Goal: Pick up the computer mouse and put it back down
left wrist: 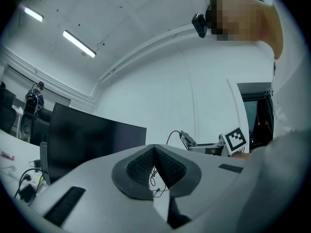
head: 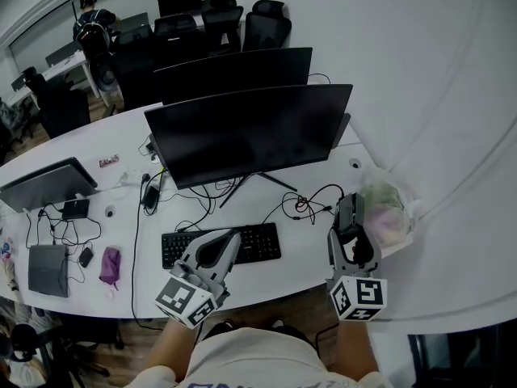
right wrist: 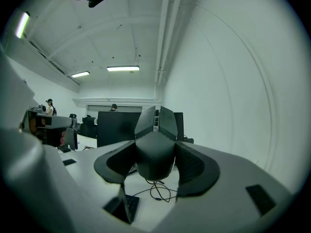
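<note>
Black computer mouse (head: pixel 347 208), head view: raised off the desk (head: pixel 303 267) in the right gripper (head: pixel 350 226); left gripper view: left gripper (left wrist: pixel 154 150) closed, empty; right gripper view: jaws clamp the mouse, so pick-up looks done, set-down remains.

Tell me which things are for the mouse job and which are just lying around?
For the job: computer mouse, gripped in the right gripper.
Just lying about: keyboard, monitor, cables, purple pouch, plastic bag, and the shut, empty left gripper.
</note>
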Motion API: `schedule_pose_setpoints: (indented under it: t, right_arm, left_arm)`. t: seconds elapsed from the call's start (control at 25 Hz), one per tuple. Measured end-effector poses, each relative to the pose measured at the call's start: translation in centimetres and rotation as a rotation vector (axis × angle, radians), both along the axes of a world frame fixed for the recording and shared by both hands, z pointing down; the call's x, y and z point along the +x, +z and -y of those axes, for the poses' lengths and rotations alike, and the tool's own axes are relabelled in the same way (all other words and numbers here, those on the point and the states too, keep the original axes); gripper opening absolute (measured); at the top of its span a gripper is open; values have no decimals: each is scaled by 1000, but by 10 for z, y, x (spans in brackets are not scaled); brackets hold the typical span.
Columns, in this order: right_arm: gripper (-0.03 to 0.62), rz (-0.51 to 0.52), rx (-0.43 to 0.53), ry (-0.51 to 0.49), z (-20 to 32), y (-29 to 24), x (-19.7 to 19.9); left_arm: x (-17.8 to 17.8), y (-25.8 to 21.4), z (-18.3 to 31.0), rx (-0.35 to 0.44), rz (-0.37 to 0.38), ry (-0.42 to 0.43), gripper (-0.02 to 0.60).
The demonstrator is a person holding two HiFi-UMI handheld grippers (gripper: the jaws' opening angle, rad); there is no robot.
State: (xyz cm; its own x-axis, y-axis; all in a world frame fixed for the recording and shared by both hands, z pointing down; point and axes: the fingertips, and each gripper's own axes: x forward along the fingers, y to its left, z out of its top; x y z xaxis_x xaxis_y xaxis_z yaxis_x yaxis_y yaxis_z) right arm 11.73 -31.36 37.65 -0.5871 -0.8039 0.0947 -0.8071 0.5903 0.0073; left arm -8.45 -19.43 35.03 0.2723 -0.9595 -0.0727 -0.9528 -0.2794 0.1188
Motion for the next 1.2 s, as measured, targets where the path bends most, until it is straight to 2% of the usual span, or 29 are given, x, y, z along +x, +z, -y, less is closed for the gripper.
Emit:
schedule_pose_setpoints:
  t: [0.52, 0.84, 1.2]
  right_arm:
    - [270, -71, -118, -18, 11, 58, 1]
    - [270, -161, -237, -28, 24, 125, 4]
    - [270, -292, -350, -45, 27, 204, -2]
  left_arm:
    - [1, 31, 4, -87, -20, -22, 5]
    - [7, 52, 13, -138, -32, -25, 5]
    - [7, 57, 10, -161, -35, -41, 5]
